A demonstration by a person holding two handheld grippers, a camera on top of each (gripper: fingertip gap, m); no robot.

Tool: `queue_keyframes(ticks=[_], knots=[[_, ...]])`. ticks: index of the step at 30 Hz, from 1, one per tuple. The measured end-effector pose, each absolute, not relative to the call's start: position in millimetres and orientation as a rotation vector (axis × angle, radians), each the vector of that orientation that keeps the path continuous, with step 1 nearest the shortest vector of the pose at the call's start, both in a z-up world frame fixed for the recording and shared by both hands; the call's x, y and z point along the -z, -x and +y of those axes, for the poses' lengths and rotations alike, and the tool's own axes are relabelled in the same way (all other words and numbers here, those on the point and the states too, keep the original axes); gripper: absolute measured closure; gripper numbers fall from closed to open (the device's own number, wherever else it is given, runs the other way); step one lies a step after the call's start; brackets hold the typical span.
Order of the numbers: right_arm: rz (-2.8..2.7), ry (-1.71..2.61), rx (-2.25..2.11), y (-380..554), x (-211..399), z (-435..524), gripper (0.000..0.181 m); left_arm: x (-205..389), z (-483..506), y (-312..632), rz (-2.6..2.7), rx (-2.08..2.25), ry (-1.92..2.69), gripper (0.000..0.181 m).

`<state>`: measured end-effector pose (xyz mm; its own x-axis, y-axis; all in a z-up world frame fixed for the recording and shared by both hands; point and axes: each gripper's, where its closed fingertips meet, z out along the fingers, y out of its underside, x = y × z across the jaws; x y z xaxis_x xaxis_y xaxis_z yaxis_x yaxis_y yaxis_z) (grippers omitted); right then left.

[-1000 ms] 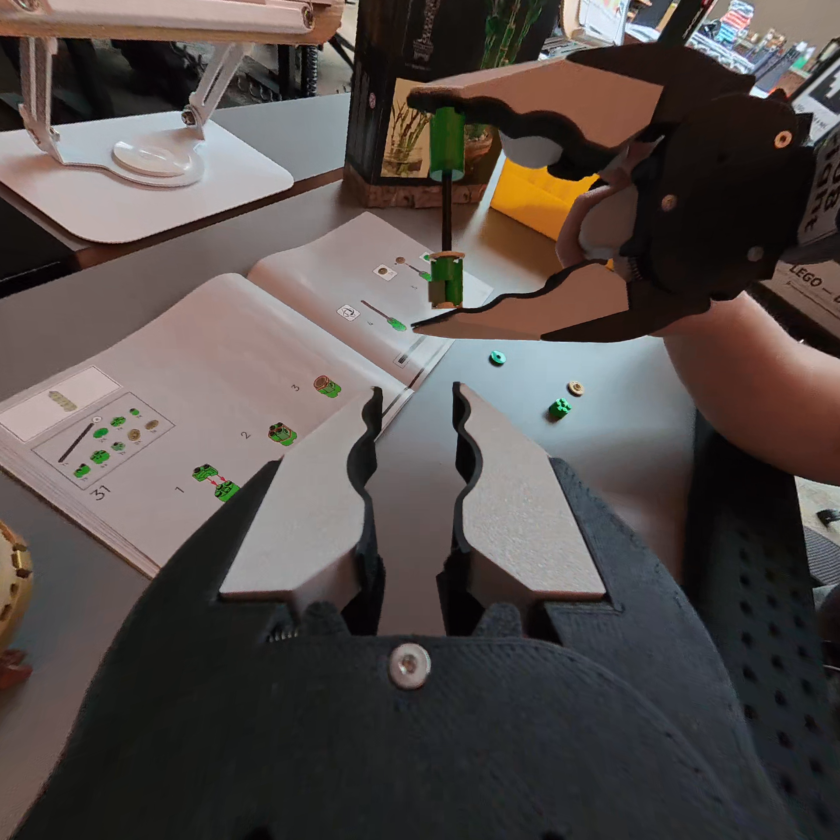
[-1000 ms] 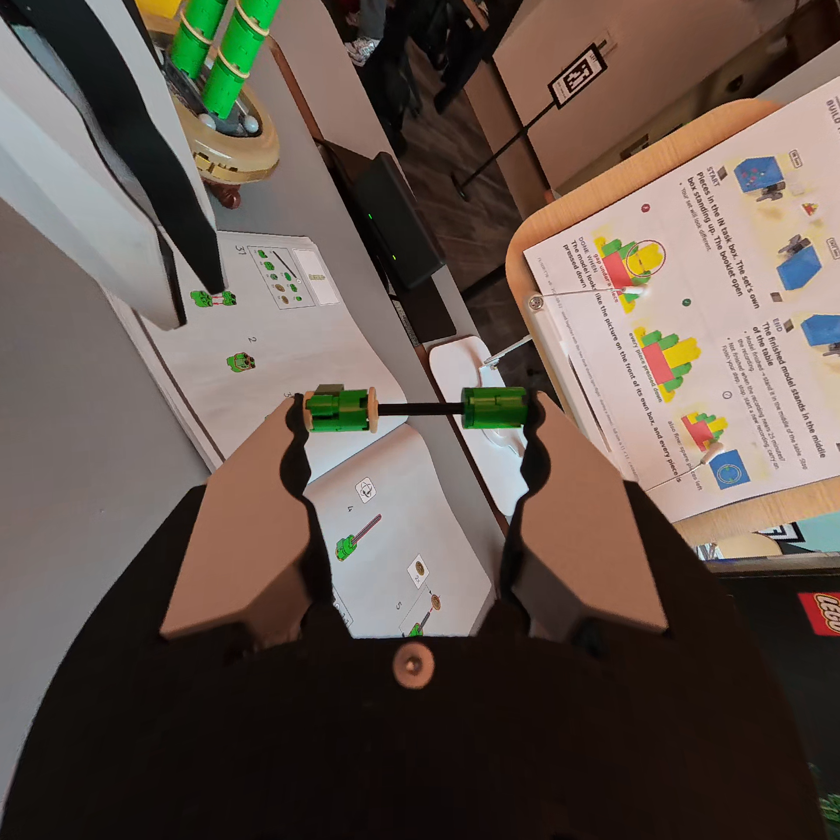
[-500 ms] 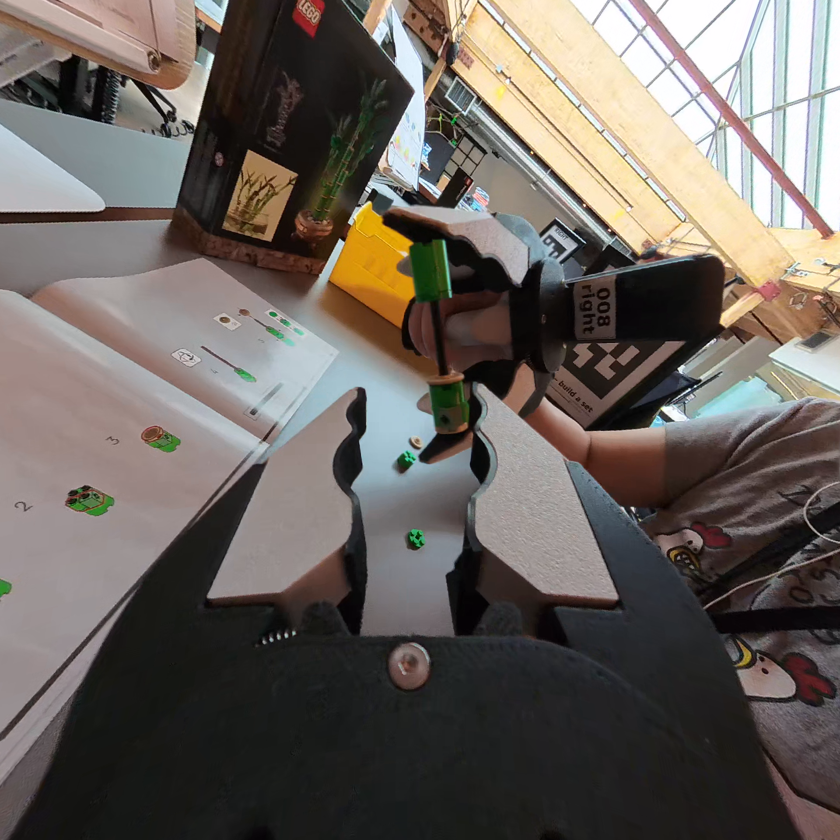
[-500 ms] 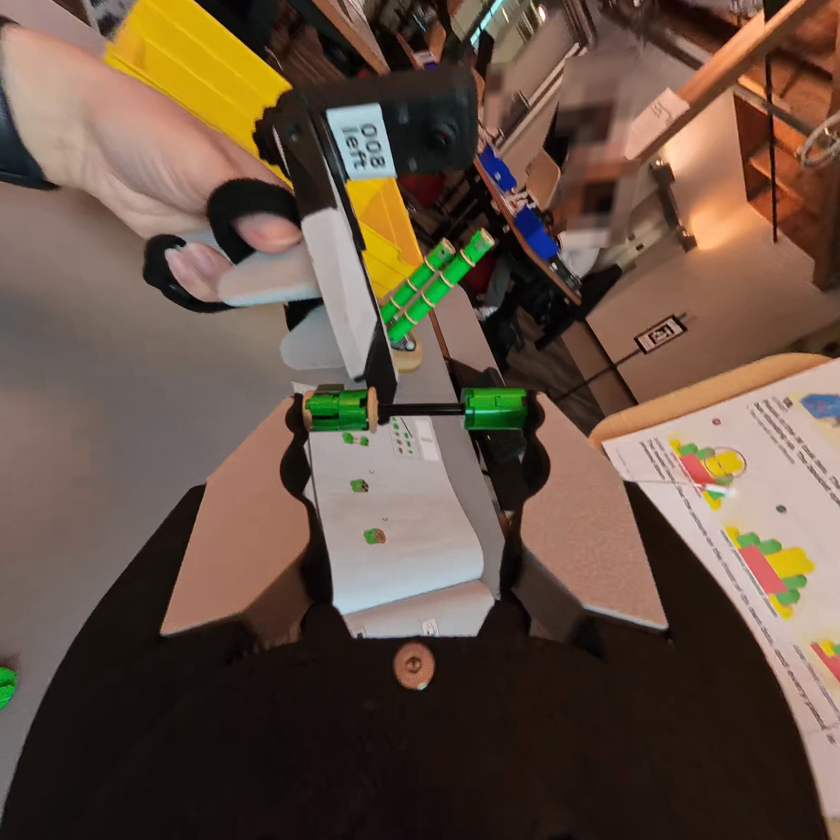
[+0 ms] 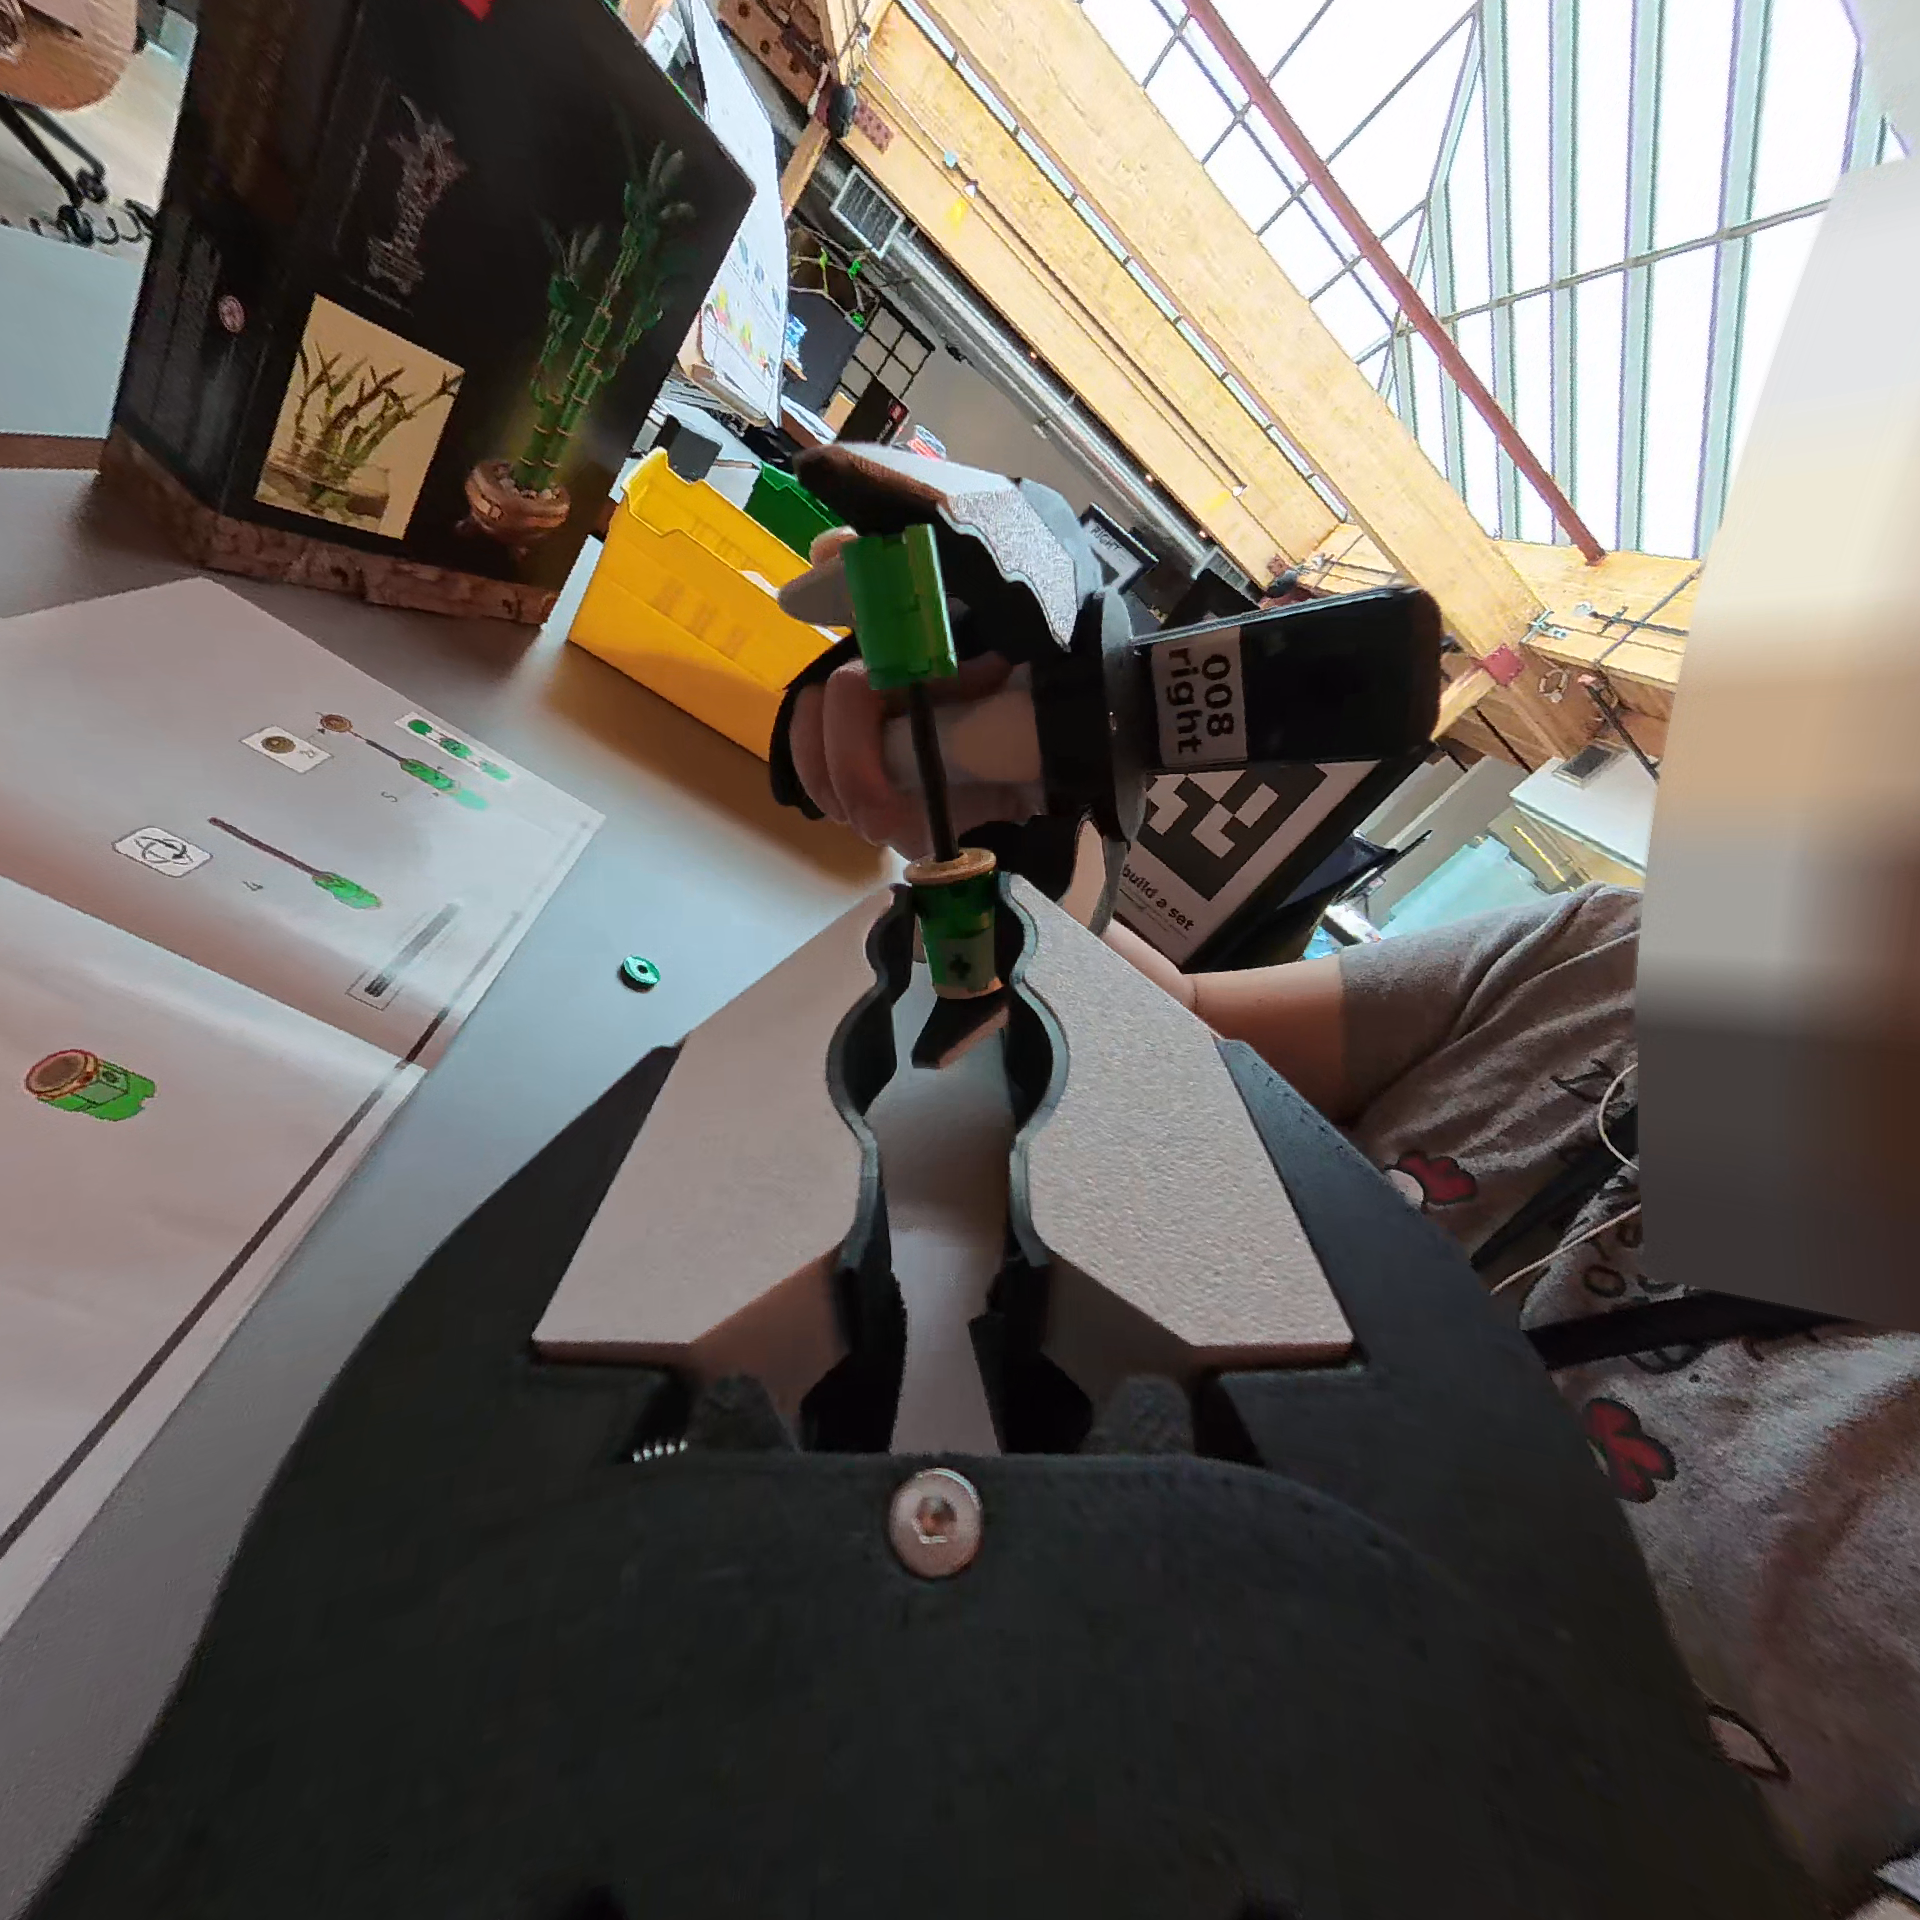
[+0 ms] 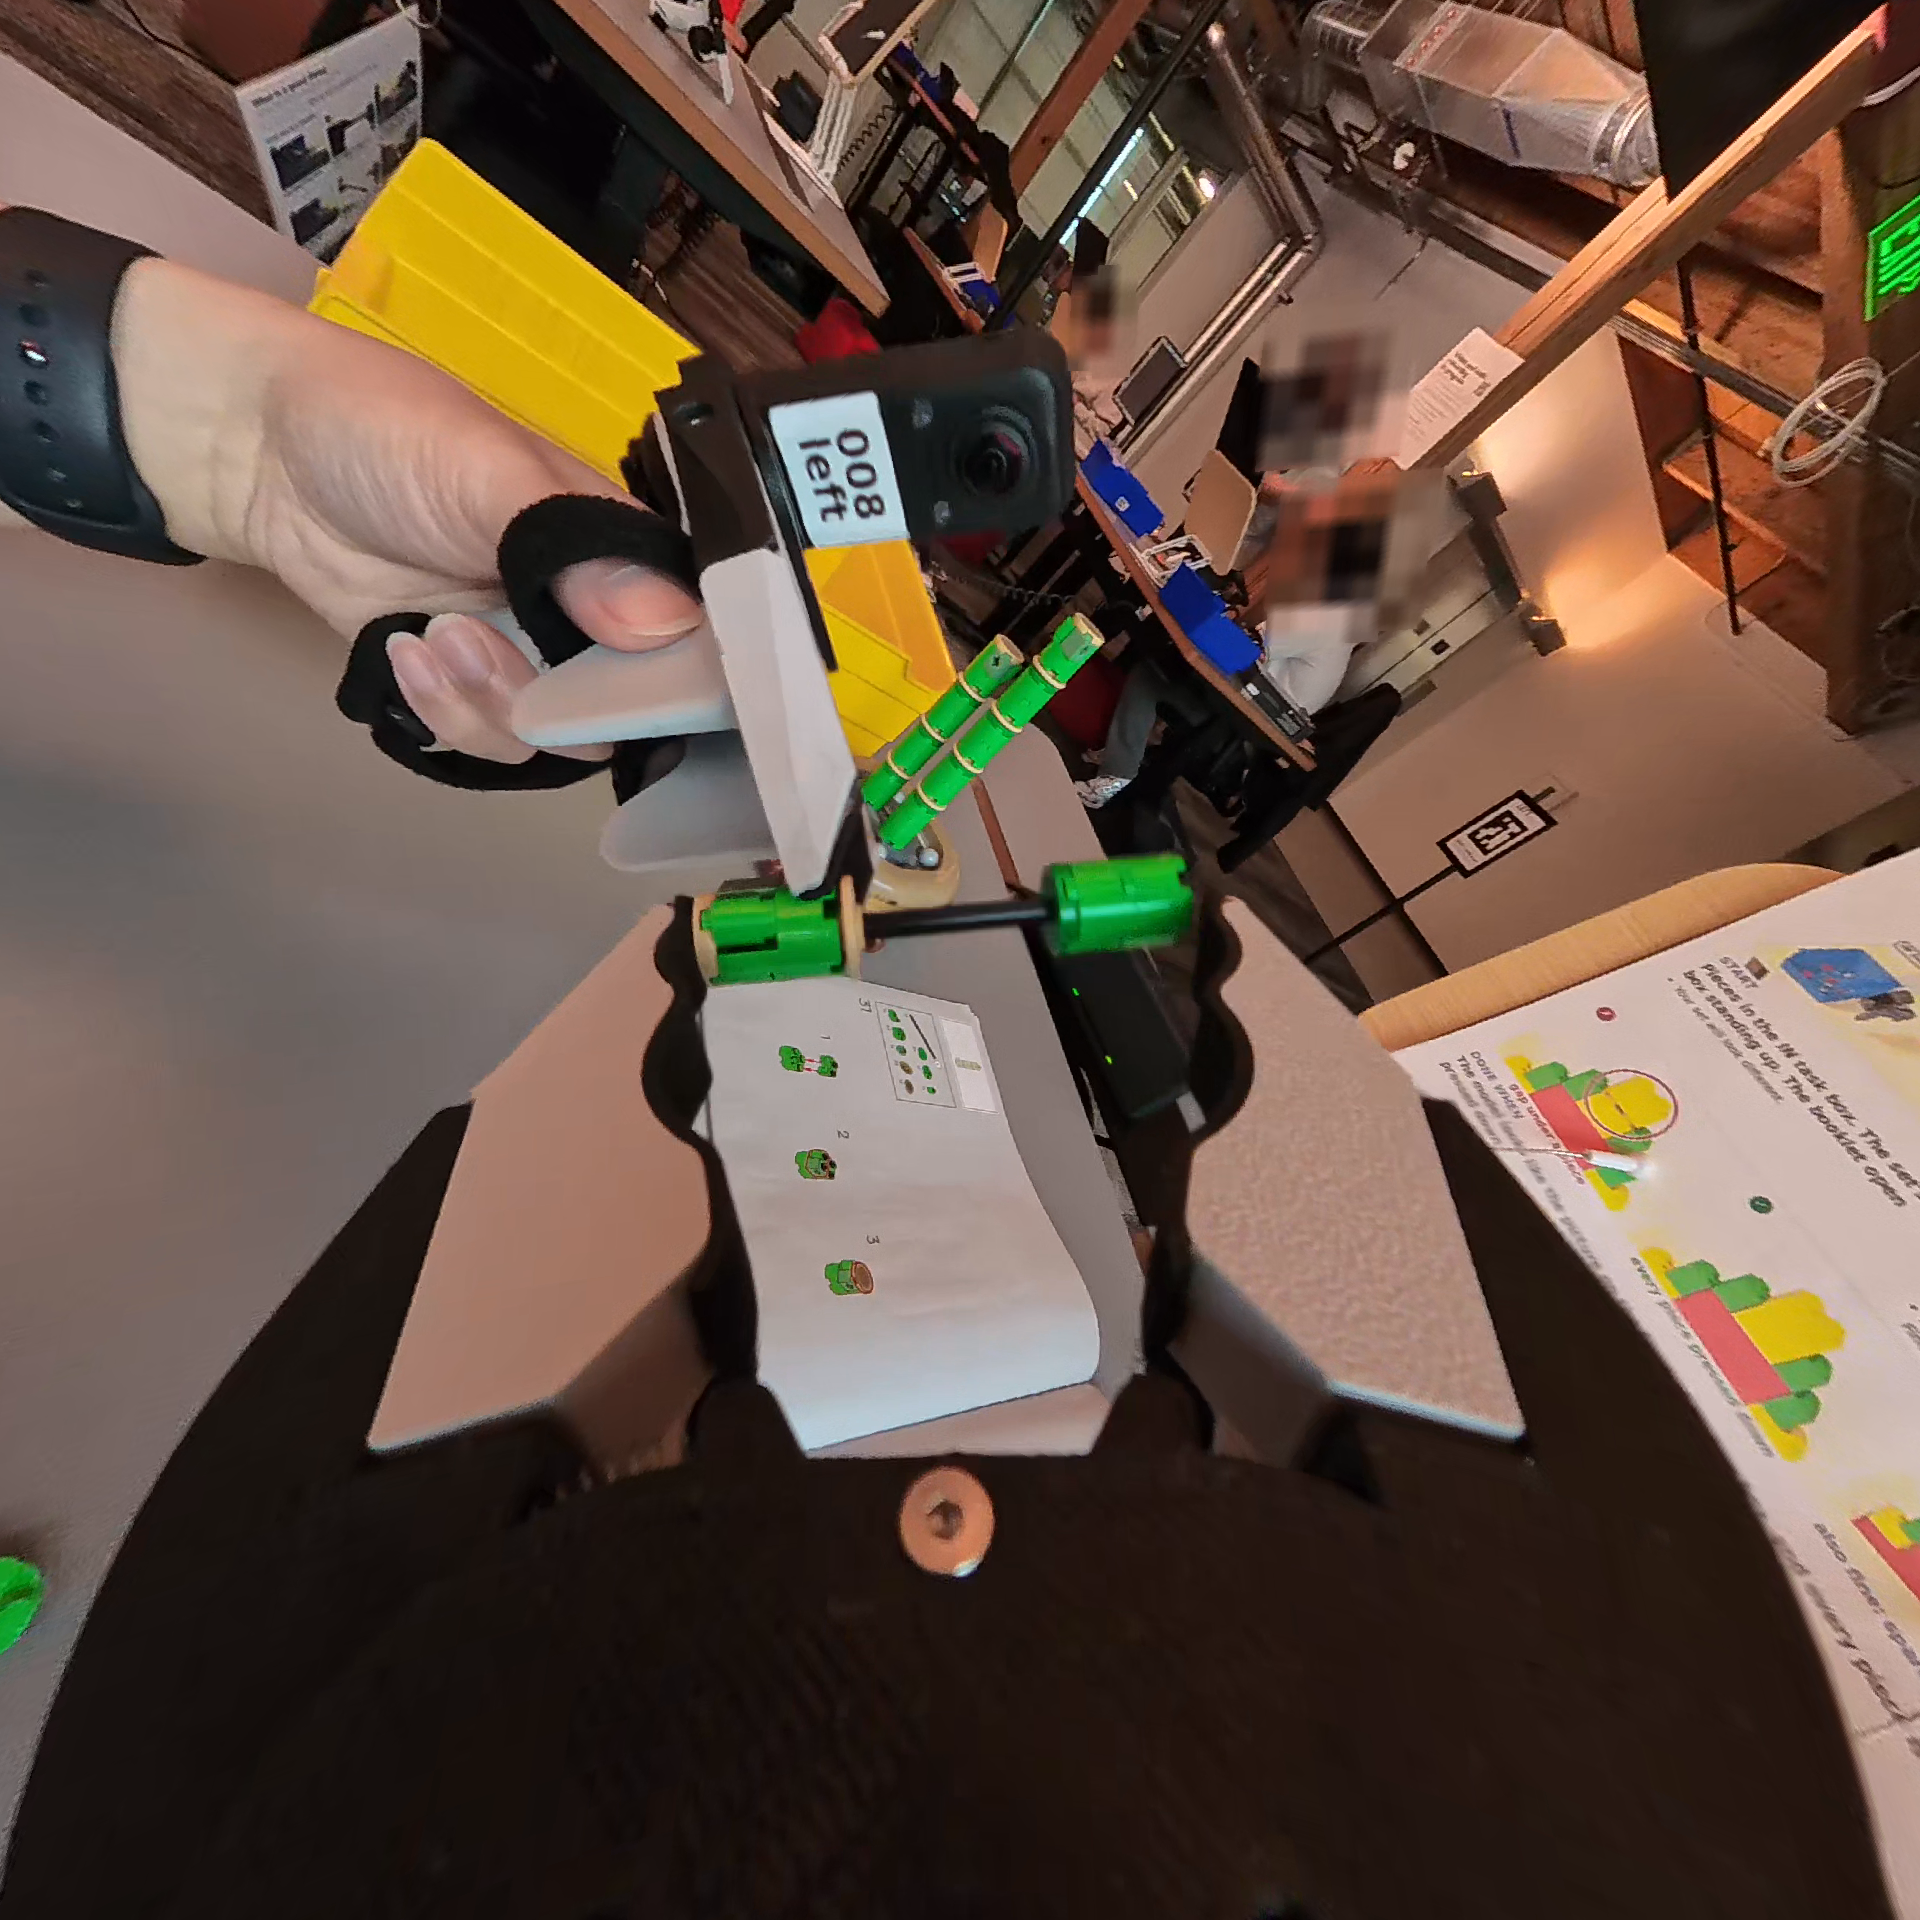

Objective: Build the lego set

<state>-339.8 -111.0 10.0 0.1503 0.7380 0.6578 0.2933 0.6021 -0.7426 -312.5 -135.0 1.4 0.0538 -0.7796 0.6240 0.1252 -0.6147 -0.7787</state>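
Both tongs (image 5: 951, 951) on green axle assy (image 6: 940, 920)

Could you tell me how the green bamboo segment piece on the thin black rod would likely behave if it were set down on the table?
The green bamboo segment piece on the thin black rod has round ends, so it would probably roll. The slim rod looks stiff, though side pressure might slide the segments. It seems light: the right gripper holds it end to end, with the left gripper around its lower segment.

The instruction booklet (image 5: 260, 831) lies open on the table (image 5: 665, 831), the set box (image 5: 395, 291) and bin (image 5: 686, 623) behind it.
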Motion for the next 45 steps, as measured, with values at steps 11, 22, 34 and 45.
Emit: queue_keyframes(ticks=[11, 22, 34, 45], knots=[[-1.482, 0.844, -0.409, 332.4, -14.3, -124.0, 0.094, -1.8, -141.3, 311.9, 0.707, 1.652, 1.648, 0.169], [-1.507, 0.888, -0.506, 334.2, -11.1, -130.1, 0.096, 3.3, -139.8, 320.8, 0.772, 1.485, 1.655, 0.149], [-1.439, 0.952, -1.117, 318.0, -37.9, -158.4, 0.095, -22.3, -142.6, 322.2, 0.935, 0.861, 1.39, 0.081], [-1.497, 1.012, -1.224, 317.6, -26.5, -165.1, 0.095, -24.3, -154.8, 302.5, 0.989, 0.905, 1.358, 0.08]])
